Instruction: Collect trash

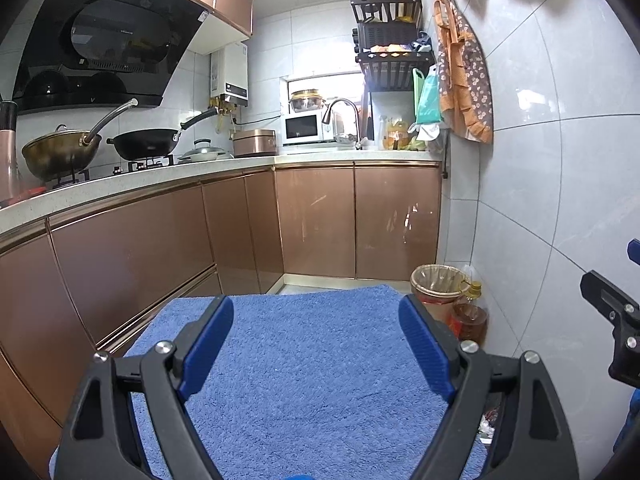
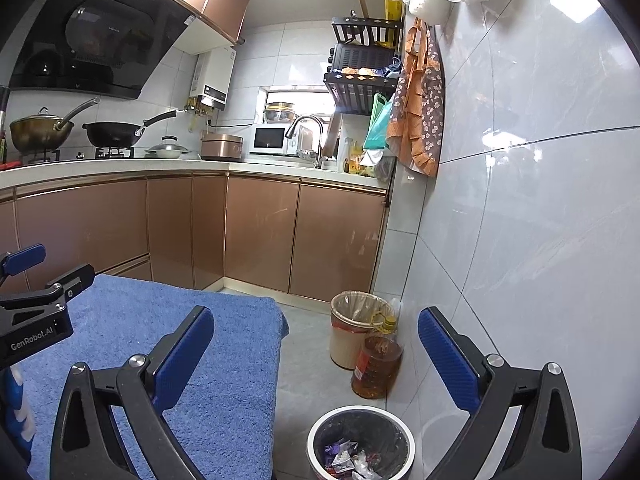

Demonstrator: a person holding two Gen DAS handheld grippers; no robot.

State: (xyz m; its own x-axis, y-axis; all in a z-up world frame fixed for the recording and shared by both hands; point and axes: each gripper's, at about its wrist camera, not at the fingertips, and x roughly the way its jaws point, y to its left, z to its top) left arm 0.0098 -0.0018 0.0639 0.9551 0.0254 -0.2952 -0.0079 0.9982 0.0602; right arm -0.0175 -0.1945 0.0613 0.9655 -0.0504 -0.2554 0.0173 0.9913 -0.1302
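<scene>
1. Right wrist view: the right gripper (image 2: 316,344) hangs with its blue-padded fingers spread wide and nothing between them. Straight below it stands a small dark-lined trash bin (image 2: 360,442) on the grey floor, with crumpled wrappers (image 2: 348,458) lying inside.

2. Left wrist view: the left gripper (image 1: 316,344) is likewise spread wide and empty, held over a blue towel (image 1: 304,360) that covers a raised surface.

3. No loose trash shows on the towel in either view. The task looks nearly or fully done, or else paused between pieces.

4. Any next move calls for finding a leftover piece first. None is visible, so the person would need to look beyond these views.

5. Only the right view shows the dark-lined bin and its contents clearly. The left view catches just a sliver of litter at its lower right edge.

6. Both views show a second bin (image 2: 352,330) with a pale liner by the tiled wall, touching or just beside an oil bottle (image 2: 376,364).

7. Each view catches the other gripper at its edge.
</scene>
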